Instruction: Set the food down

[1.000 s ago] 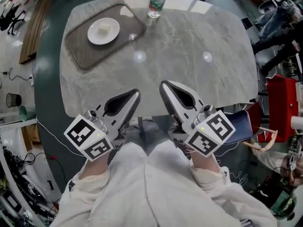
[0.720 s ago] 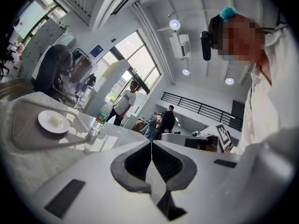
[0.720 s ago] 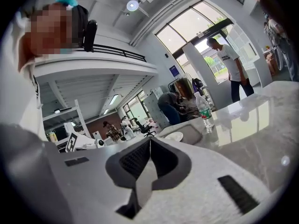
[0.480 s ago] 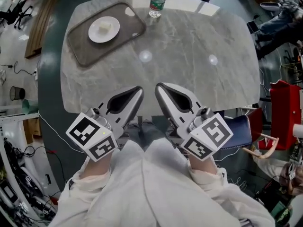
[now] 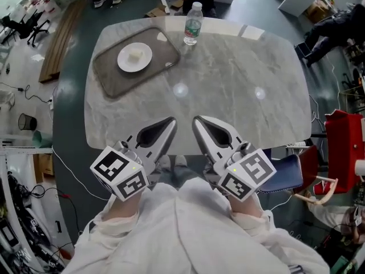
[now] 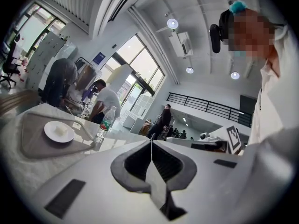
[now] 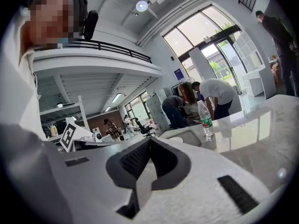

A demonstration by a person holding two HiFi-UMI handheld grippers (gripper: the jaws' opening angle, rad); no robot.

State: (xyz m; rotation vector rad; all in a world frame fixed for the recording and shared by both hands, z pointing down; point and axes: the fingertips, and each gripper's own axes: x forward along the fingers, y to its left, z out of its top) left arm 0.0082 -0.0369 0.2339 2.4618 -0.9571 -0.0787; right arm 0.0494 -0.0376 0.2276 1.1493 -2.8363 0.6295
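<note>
A small pale piece of food lies on a white plate inside a grey tray at the table's far left; the left gripper view shows the plate too. My left gripper and right gripper hover side by side over the near table edge, far from the tray. Both are shut with nothing between the jaws. In the left gripper view the left gripper has its jaws pressed together, and so does the right gripper in its own view.
A water bottle stands at the table's far edge, right of the tray. The marble table spreads ahead. People stand beyond its far side. Cables and clutter lie on the floor to the left, and a red cart stands to the right.
Both grippers have stayed shut and drawn slightly closer together at the near table edge. The head camera has shifted, so the table sits lower and further right in view.
</note>
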